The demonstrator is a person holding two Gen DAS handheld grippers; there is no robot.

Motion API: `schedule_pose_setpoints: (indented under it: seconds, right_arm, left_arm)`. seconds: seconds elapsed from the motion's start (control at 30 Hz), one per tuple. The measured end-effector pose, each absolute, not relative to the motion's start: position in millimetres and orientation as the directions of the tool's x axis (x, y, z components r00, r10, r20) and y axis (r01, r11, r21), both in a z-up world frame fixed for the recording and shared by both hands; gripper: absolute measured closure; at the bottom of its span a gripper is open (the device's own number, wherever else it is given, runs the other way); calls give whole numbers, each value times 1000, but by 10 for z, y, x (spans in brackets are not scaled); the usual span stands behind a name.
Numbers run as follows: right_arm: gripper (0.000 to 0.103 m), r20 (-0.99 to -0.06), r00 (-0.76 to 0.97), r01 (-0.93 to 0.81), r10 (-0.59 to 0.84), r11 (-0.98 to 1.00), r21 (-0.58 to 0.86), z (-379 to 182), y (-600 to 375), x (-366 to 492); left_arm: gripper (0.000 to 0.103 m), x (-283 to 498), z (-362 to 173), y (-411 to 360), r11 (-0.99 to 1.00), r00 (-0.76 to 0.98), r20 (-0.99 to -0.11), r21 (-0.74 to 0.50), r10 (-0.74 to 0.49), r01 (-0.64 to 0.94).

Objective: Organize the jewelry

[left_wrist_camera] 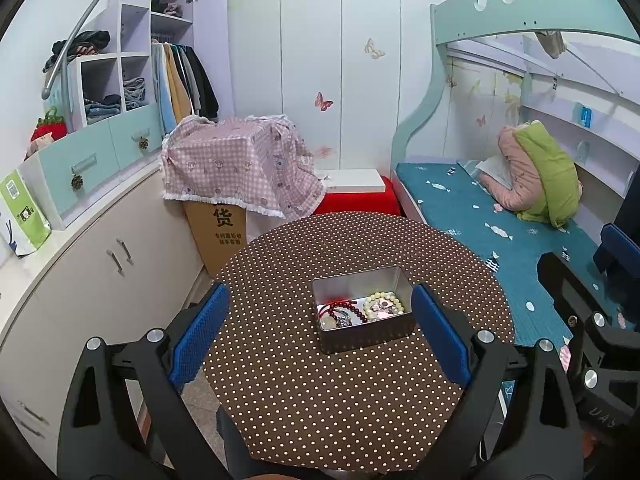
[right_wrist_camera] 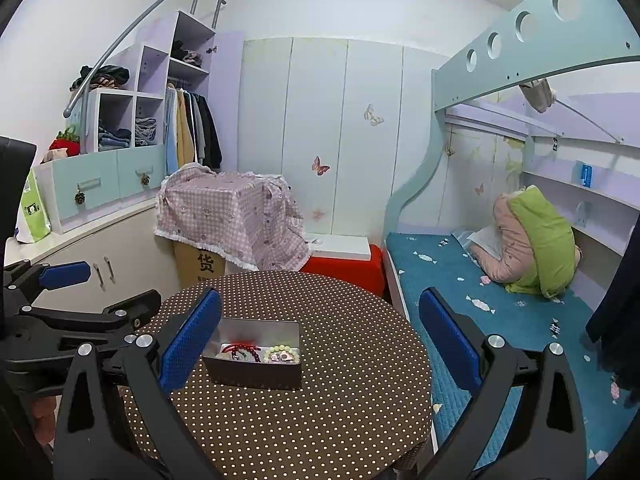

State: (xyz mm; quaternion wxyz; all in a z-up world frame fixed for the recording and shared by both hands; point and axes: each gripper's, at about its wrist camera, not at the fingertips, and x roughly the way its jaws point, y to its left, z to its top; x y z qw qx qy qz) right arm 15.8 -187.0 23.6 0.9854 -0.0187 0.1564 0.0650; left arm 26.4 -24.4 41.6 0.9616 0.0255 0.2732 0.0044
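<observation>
Drawers in light blue sit far to the left on a long white counter, and a green and white bag stands on that counter too. Coats hang in the open closet behind. Next comes a cardboard box with a pink checked cloth draped over it, and a red stool just beside it.

In the middle is a round table with a brown cloth full of little dots. A shiny metal tin sits on the table with no lid on. Inside the tin lie a dark red bead bracelet, a pale bead bracelet and a few other small shiny pieces, all touching each other.

The left gripper hovers over the near side of the table. Its two blue fingers are spread wide, one on each side of the tin, and they hold nothing.

The right gripper is also spread wide and holds nothing. In its own view, its left blue finger covers the tin's left end, and the other finger hangs over the bed. It is not clear if it touches the tin.

To the right is a bed with a blue cover, and a green and pink pillow leans near the wall.
</observation>
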Motion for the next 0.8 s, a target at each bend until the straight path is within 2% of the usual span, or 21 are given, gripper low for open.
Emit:
schedule_pose_setpoints:
  seconds: [0.8]
  right_arm:
    - [8, -321, 940, -122, 113, 992, -8, 242, -1863, 214]
  left_arm:
    - [11, 316, 361, -299, 998, 845, -533, 59, 30, 2]
